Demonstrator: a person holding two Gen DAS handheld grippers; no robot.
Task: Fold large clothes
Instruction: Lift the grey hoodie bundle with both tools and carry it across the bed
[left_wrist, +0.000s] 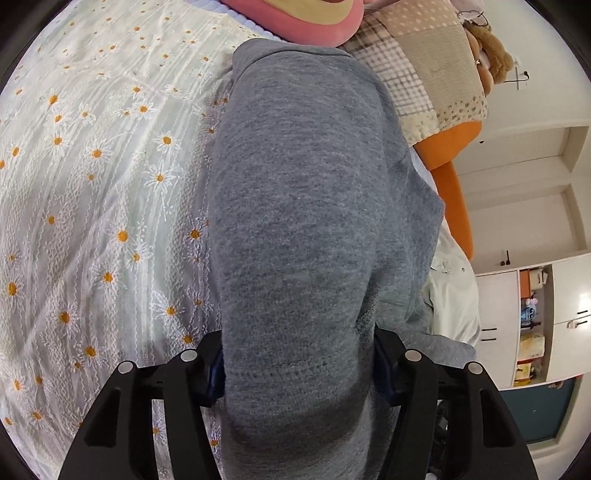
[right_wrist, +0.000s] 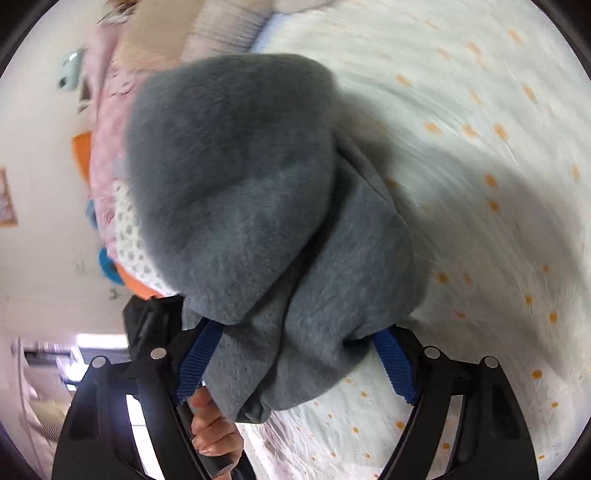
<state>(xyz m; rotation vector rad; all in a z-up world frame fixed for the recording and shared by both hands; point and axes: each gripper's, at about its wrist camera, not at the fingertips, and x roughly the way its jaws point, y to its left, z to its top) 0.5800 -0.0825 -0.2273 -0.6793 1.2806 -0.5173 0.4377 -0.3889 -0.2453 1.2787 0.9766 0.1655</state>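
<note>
Left wrist: left gripper (left_wrist: 297, 365) clamped on a thick fold of the grey sweatshirt (left_wrist: 295, 206), which runs straight ahead over the daisy bedspread (left_wrist: 92, 177). Right wrist, blurred: right gripper (right_wrist: 295, 354) has the bunched grey sweatshirt (right_wrist: 251, 206) filling its wide jaws; a hand (right_wrist: 214, 428) shows below the left finger.

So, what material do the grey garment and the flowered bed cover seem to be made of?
Grey garment: likely cotton-blend sweatshirt knit, matte and heathered, with a ribbed band by the left gripper. Flowered bed cover: probably thin woven cotton, matte, with raised stitched daisies.
</note>
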